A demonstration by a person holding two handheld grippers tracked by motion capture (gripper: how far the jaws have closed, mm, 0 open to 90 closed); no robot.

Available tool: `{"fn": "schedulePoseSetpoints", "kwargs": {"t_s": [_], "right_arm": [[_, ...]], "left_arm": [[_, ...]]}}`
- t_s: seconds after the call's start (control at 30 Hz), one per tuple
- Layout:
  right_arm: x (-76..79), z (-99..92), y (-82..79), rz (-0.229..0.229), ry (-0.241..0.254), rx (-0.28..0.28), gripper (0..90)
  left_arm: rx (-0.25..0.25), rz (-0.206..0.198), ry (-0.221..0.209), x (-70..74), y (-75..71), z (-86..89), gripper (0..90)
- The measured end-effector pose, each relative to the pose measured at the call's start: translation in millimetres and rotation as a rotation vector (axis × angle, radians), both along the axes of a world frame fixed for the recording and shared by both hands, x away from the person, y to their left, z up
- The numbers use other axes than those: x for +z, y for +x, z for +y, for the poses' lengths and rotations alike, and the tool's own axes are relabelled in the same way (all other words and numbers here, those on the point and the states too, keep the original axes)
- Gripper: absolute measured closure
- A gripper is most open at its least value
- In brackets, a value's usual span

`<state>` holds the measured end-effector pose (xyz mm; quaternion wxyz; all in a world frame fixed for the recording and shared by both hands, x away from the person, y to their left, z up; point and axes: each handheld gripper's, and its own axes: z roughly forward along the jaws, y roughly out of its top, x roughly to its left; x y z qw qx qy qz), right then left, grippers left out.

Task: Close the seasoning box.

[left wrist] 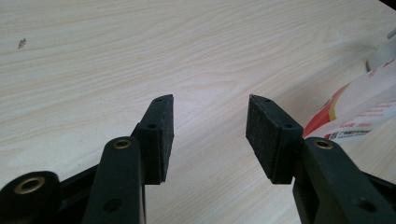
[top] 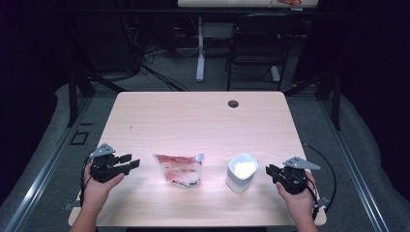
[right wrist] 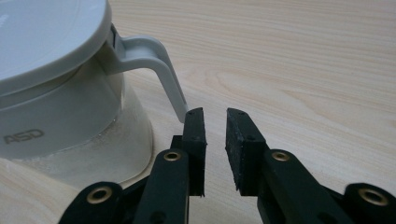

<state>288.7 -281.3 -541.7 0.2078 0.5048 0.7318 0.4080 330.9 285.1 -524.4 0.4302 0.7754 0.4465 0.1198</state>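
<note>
1. The work looks to be at an early or in-between stage: the pouch (top: 179,169) lies flat and the container (top: 241,172) has its lid on, and neither is held.
2. The left gripper (top: 130,162) hovers near the table's (top: 193,116) front left corner with its jaws spread wide and nothing between them; the pouch sits just to its right.
3. The right gripper (right wrist: 215,122) sits near the front right corner, jaws slightly parted with a narrow gap, pinching nothing. In the right gripper view its tips are just beside the container's handle (right wrist: 154,60), not around it.
4. Judging from this, taking hold of the handle or the pouch is not yet done, and so is whatever follows.
5. Count: one red-and-white pouch near the middle of the front edge, one white lidded container to its right, two grippers, one table. A chair (top: 256,38) stands beyond the far edge.
</note>
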Motion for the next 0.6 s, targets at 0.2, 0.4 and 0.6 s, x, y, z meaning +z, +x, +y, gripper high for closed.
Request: {"fn": "schedulePoseSetpoints", "kwargs": {"t_s": [0.2,0.4,0.6], "right_arm": [[-3.0,-4.4,1.0,0.007,0.032,-0.021,70.0],[-5.6,-7.7,2.0,0.008,0.063,-0.042,60.6],[-8.0,-9.9,4.2,0.020,0.068,-0.057,57.0]], "left_arm": [[-0.004,0.006,0.010,-3.6,0.6,-4.7,51.7],[-0.004,0.013,0.011,-6.2,1.3,-6.7,50.4],[0.000,0.015,0.015,-6.9,2.2,-5.9,50.1]]}}
